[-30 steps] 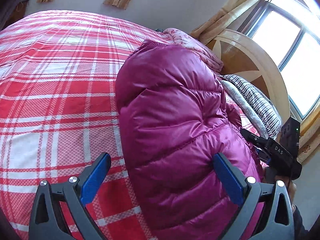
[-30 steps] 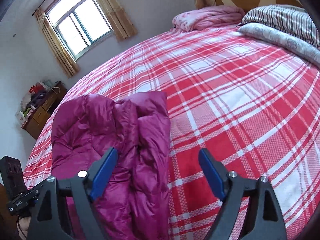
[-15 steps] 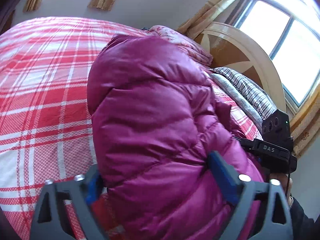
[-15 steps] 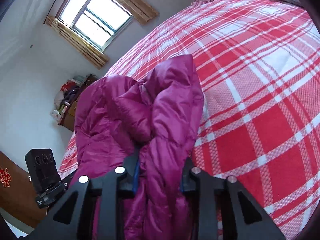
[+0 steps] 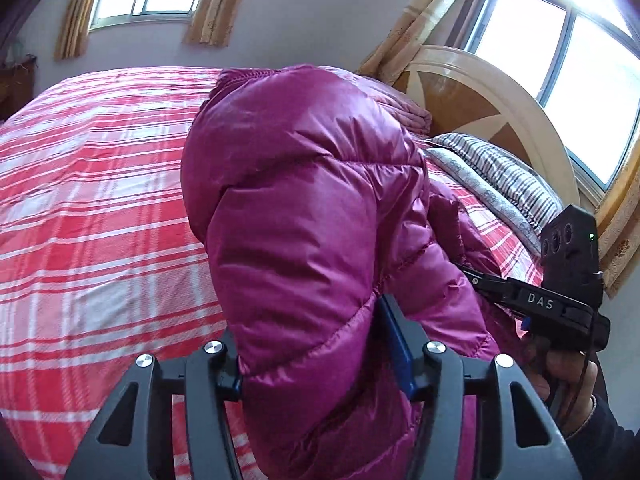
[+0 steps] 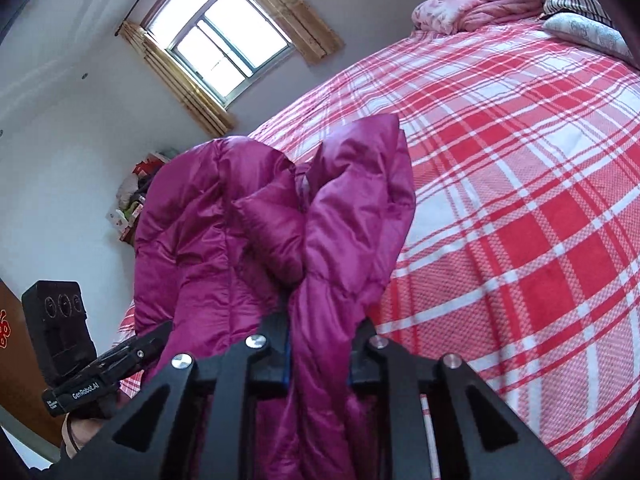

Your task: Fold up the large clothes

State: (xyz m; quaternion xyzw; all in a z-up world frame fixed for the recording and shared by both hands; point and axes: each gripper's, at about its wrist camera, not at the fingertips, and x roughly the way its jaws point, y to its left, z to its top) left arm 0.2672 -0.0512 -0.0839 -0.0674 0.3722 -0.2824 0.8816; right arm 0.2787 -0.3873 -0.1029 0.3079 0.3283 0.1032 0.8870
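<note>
One magenta down jacket (image 5: 320, 208), bunched and lifted over red plaid bed (image 5: 100, 200); left gripper (image 5: 316, 360) just closing half-wide on thick bulk, right gripper (image 6: 320, 344) pinched narrow on fold. Risk: slippery puffy shell sliding free.

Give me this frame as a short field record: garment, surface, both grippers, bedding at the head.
garment: magenta puffer jacket, bunched, raised off the bed
surface: bed with red plaid cover
left gripper: jaws have just been closing, shut on jacket, thick fold between the pads
right gripper: jaws have just been closing, shut on jacket, narrow fold
bedding at head: pink quilt, striped pillow, wooden headboard
fold state: not yet folded flat
</note>
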